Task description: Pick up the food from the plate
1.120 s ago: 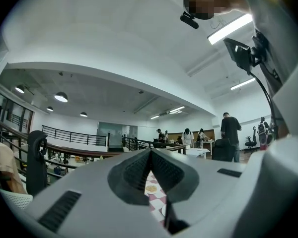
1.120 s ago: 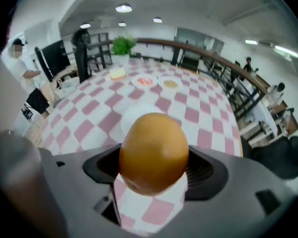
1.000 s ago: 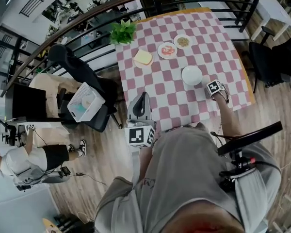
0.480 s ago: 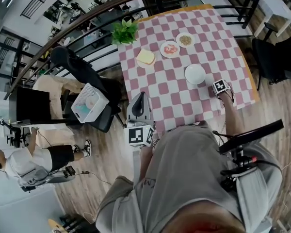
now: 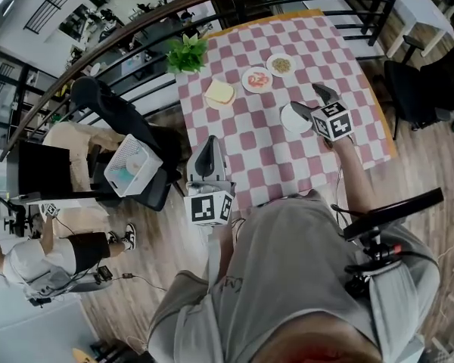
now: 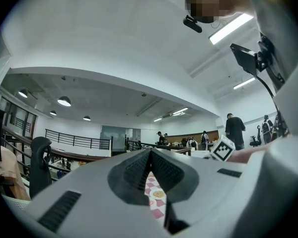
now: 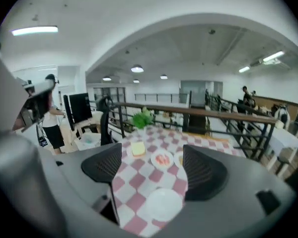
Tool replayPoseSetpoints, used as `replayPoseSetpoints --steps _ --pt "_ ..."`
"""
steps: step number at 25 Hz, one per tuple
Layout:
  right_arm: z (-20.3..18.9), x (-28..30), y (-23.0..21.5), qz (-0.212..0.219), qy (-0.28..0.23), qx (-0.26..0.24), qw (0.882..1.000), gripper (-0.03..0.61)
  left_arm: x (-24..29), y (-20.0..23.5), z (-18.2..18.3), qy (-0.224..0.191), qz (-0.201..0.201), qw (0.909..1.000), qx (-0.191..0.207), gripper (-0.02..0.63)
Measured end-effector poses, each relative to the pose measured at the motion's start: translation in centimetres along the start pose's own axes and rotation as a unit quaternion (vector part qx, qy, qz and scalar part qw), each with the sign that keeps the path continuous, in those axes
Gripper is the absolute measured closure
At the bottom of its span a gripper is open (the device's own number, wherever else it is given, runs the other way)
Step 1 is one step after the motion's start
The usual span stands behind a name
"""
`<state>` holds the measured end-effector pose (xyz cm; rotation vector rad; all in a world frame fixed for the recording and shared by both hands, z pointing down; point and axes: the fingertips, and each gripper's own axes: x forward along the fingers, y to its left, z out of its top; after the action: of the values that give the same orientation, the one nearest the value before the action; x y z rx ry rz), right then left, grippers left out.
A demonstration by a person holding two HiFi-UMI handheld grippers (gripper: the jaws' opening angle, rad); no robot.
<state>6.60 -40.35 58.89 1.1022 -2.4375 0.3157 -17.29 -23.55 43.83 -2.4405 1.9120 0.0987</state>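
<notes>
Right gripper [image 5: 312, 101], jaws just opening, empty, is hovering over a bare plate [image 5: 290, 119]; closed left gripper [image 5: 209, 146] is hanging off the table's [image 5: 340, 59] near edge; squarish yellow slice [image 5: 219, 91] is lying flat beyond.

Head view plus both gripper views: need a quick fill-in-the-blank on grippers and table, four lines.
1. The right gripper has its jaws ___, nothing between them.
2. The left gripper has its jaws ___.
3. The white plate nearest the right gripper is ___.
4. The potted plant stands at the far ___ corner of the table.
Missing: open (they have just been opening); shut; empty; left.
</notes>
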Motion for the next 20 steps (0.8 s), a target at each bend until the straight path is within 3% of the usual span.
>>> replayPoseSetpoints --steps 4,8,11,17,18,19,20 --pt "11.2 -4.6 7.0 0.045 -0.151 -0.058 0.986 0.195 -0.1 0.2 2.4 -0.02 0.004 0.9998 -0.005 0.604" --pt "15.9 -8.6 12.3 0.073 -0.24 -0.081 0.965 0.195 -0.3 0.5 4.6 -0.04 0.007 0.9992 -0.005 0.604" --pt "16.2 -9.4 14.0 0.081 -0.254 -0.086 0.96 0.196 -0.6 0.9 5.5 -0.051 0.015 0.9986 0.0 0.604" --pt "15.2 -9.1 14.6 0.09 -0.236 -0.081 0.964 0.198 -1.2 1.4 5.0 -0.043 0.025 0.9988 0.0 0.603" --pt "15.1 -9.2 14.4 0.084 -0.236 -0.084 0.965 0.218 -1.2 1.3 4.9 -0.042 0.025 0.9988 0.0 0.604" --pt "15.0 -9.5 14.1 0.074 -0.239 -0.086 0.964 0.422 -1.3 1.3 4.8 -0.041 0.025 0.9988 -0.001 0.603" --pt "15.0 -9.7 13.8 0.068 -0.244 -0.084 0.964 0.547 -1.4 1.2 4.7 -0.041 0.025 0.9989 -0.001 0.604"
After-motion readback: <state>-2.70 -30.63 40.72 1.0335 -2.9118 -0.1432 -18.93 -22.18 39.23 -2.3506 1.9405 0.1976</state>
